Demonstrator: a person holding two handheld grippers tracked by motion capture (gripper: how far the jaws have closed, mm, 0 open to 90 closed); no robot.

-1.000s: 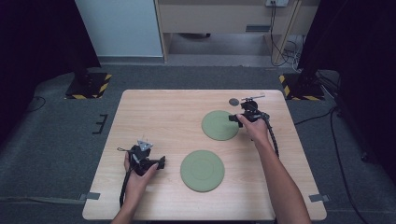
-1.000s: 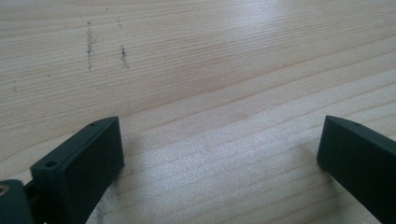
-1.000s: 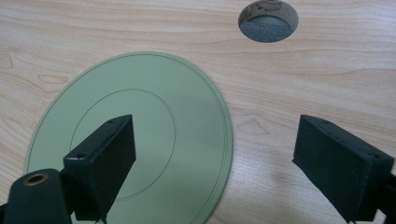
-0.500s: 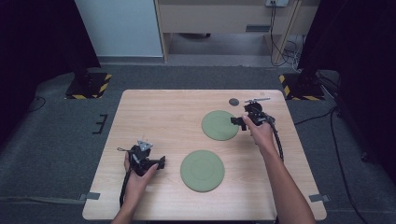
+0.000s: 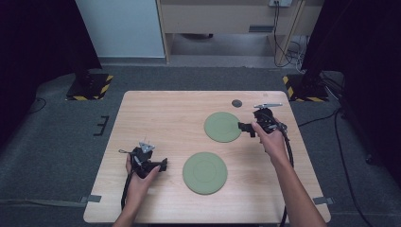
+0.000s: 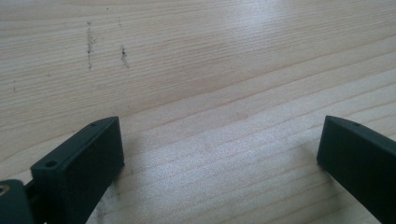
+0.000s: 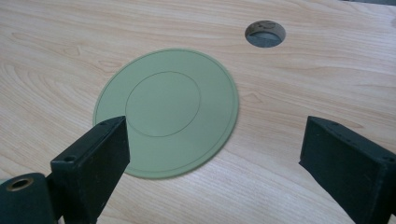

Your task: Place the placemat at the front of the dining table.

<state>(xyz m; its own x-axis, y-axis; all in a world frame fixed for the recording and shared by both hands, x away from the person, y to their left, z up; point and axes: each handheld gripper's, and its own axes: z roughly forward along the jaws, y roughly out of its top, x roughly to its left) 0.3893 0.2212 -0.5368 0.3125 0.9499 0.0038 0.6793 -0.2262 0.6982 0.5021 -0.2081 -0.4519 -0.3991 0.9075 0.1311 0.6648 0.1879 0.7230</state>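
- Right hand-held gripper: at the right side of the tabletop, just beside the right edge of the far green plate; jaws point left toward it.
- Right gripper view: jaws wide apart, nothing between them but bare wood and the plate's near rim. Far green plate lies flat ahead, mostly toward the left jaw, whose tip overlaps the rim in the pic. Can't tell if it touches; looks just above/short of it.
- Round cable hole in the tabletop sits beyond the plate, to the right in that view; in the high view the hole is near the far edge, close to the gripper.
- Near green plate: flat, toward the front middle of the tabletop, well apart from the far plate and from the right gripper.
- Left hand-held gripper: front-left, held low over the tabletop, jaws point right toward the near plate, near it but apart.
- Left gripper view: jaws spread wide, empty, bare wood grain between w/ a few dark scuff marks farther off.
- Cables trail back from both grippers along the forearms.
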